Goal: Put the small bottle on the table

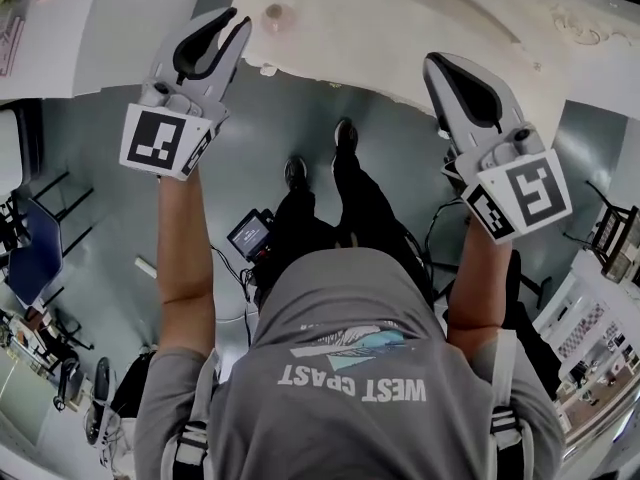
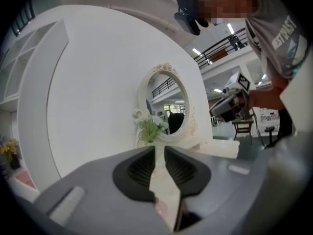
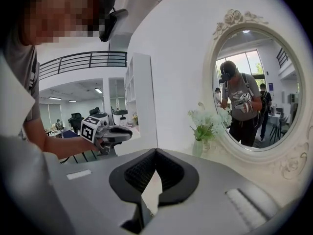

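Left claw hangs over the edge of the white worktop, its jaws a narrow slit apart and pinching nothing. Just beyond its tip stands a small pinkish round thing, likely the small bottle, already set down. Right claw is pressed together and empty, held off to the side, presumably to stay clear

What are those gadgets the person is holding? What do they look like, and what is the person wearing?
Each hand holds a light grey plastic tool: the left gripper and the right gripper. Each tapers to two jaws lined with black ribbed pads and carries a white cube printed with black square markers. The person wears a grey short-sleeved T-shirt with white lettering, and pale shoulder straps.
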### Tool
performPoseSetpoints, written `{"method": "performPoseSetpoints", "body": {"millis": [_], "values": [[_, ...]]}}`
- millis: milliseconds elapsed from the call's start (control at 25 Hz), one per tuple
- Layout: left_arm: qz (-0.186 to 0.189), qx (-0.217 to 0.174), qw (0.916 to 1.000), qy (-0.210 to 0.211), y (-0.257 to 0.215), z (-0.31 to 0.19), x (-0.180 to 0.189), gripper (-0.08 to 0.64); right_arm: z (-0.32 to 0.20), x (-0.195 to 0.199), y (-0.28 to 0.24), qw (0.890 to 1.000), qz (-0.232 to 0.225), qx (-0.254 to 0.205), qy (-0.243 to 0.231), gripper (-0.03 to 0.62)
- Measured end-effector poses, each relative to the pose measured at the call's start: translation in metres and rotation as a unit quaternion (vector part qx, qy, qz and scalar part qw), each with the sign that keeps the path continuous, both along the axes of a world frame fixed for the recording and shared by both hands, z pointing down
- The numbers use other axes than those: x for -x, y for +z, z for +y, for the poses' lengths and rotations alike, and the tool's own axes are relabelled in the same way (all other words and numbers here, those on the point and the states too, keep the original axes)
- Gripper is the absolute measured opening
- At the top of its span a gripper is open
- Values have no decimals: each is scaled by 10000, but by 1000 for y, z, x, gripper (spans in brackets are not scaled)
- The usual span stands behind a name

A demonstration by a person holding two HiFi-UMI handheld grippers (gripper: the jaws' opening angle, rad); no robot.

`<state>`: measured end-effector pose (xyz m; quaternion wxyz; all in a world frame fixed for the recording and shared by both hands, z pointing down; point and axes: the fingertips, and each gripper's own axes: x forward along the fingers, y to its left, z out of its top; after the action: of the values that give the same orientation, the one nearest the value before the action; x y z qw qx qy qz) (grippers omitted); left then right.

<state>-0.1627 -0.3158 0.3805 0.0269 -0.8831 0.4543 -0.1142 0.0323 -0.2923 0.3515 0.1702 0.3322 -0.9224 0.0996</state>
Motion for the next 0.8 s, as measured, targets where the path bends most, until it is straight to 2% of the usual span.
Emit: {"method": "performPoseSetpoints", "body": {"millis": [280,680,800], "values": [[-81,-279,9996,43,-59,43,-3,15,23,-3,-41,9994,12,-348,-55,2],[-278,-241,9991,221,-121,115,-10,5,64,-7,-99,9966,10,-810,-153,2],[-255,-350,9988,231,-142,139,-11,5,79,-9,-116,9951,29,-971,-175,0]]}}
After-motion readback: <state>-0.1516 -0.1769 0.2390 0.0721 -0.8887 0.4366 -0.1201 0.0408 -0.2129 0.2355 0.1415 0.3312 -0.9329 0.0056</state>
